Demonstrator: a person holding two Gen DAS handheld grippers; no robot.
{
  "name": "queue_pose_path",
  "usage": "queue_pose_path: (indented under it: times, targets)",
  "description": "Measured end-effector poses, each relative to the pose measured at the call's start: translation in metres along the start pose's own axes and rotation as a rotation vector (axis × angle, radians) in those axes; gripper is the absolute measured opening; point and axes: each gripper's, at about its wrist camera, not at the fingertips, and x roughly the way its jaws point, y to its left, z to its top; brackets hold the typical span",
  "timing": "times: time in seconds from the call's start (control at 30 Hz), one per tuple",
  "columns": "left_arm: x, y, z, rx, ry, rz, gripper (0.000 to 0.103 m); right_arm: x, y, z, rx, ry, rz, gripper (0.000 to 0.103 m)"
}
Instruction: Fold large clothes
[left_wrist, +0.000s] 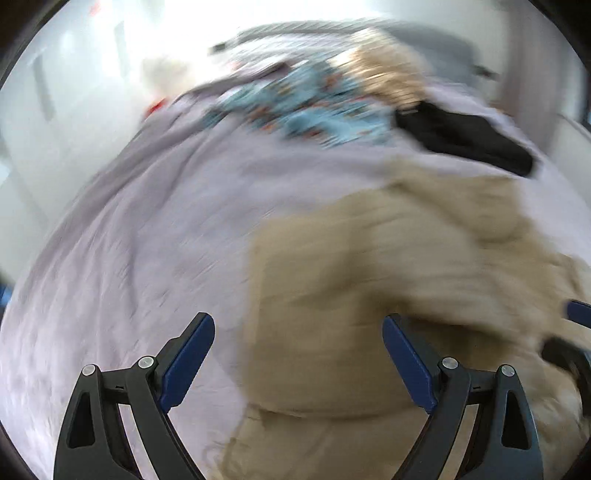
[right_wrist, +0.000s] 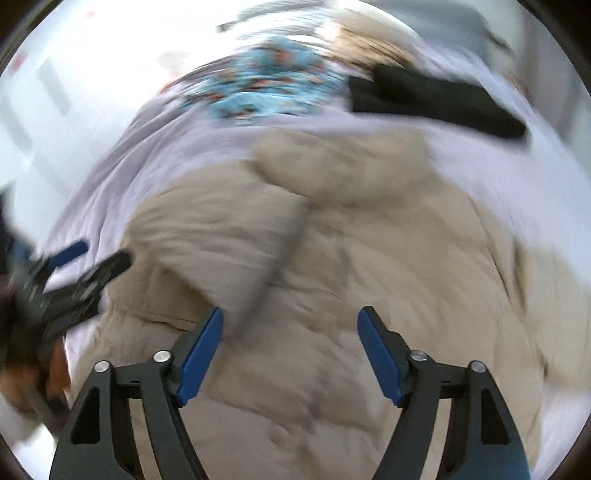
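A large beige garment (left_wrist: 388, 258) lies spread and rumpled on a lavender bed sheet (left_wrist: 147, 240). My left gripper (left_wrist: 298, 319) is open, hovering over the garment's left edge with nothing between its blue pads. In the right wrist view the same beige garment (right_wrist: 332, 258) fills the middle, with one flap folded over on its left side. My right gripper (right_wrist: 291, 312) is open above it and holds nothing. The left gripper (right_wrist: 92, 258) shows blurred at the left of that view, near the garment's left edge. Both views are motion-blurred.
At the far end of the bed lie a light-blue patterned garment (left_wrist: 306, 110), a black garment (left_wrist: 469, 136) and a tan item (left_wrist: 388, 74). A white wall runs along the bed's left side. A hand (right_wrist: 55, 369) shows at the lower left of the right wrist view.
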Motion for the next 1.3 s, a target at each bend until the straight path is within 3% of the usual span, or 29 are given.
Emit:
queue_pose_path:
  times: [0.1, 0.17, 0.27, 0.33, 0.43, 0.47, 0.6, 0.63, 0.67, 0.7, 0.77, 0.8, 0.83, 0.9, 1.03, 1.13, 1.3]
  targets:
    - [0.031, 0.014, -0.011, -0.055, 0.070, 0.020, 0.093, 0.017, 0.056, -0.002, -0.227, -0.027, -0.118, 0.079]
    - [0.040, 0.011, -0.018, -0.048, 0.076, 0.027, 0.093, 0.034, 0.080, 0.000, -0.319, -0.033, -0.173, 0.079]
    - [0.046, 0.008, -0.025, -0.039, 0.079, 0.031, 0.093, 0.057, 0.084, 0.017, -0.293, -0.029, -0.209, 0.079]
    - [0.050, 0.010, -0.024, -0.051, 0.087, 0.017, 0.093, 0.059, 0.068, 0.036, -0.180, -0.051, -0.222, 0.079]
    - [0.050, 0.018, -0.021, -0.074, 0.123, -0.032, 0.093, 0.042, 0.006, 0.049, 0.118, -0.091, -0.180, 0.079]
    - [0.050, 0.022, -0.017, -0.082, 0.129, -0.056, 0.093, 0.038, -0.023, 0.045, 0.230, -0.087, -0.148, 0.079]
    - [0.048, 0.052, 0.008, -0.156, 0.133, -0.211, 0.093, 0.054, -0.094, 0.023, 0.486, 0.005, -0.005, 0.079]
    - [0.057, 0.060, 0.017, -0.183, 0.161, -0.249, 0.093, 0.063, -0.113, 0.017, 0.565, 0.038, 0.053, 0.069]
    - [0.067, 0.066, 0.023, -0.212, 0.195, -0.286, 0.093, 0.070, -0.124, 0.012, 0.626, 0.056, 0.095, 0.050]
    - [0.077, 0.070, 0.028, -0.240, 0.226, -0.320, 0.093, 0.079, -0.135, 0.006, 0.690, 0.072, 0.142, 0.043]
    - [0.104, 0.078, 0.036, -0.329, 0.295, -0.397, 0.093, 0.090, -0.149, -0.002, 0.787, 0.077, 0.228, 0.016]
    - [0.113, 0.079, 0.040, -0.367, 0.300, -0.420, 0.089, 0.095, -0.153, -0.004, 0.823, 0.084, 0.259, 0.014]
    - [0.113, 0.077, 0.043, -0.371, 0.284, -0.422, 0.062, 0.098, -0.154, -0.004, 0.841, 0.086, 0.276, 0.013]
    - [0.098, 0.064, 0.055, -0.340, 0.231, -0.450, 0.018, 0.098, -0.151, 0.000, 0.826, 0.084, 0.275, 0.011]
    - [0.066, 0.035, 0.062, -0.177, 0.109, -0.356, 0.018, 0.086, -0.141, 0.006, 0.700, 0.068, 0.211, 0.010]
    - [0.085, 0.026, 0.055, -0.099, 0.132, -0.227, 0.018, 0.086, -0.139, -0.004, 0.690, 0.080, 0.195, 0.010]
    - [0.107, 0.023, 0.042, -0.050, 0.135, -0.076, 0.018, 0.103, -0.138, 0.001, 0.615, 0.059, 0.145, 0.010]
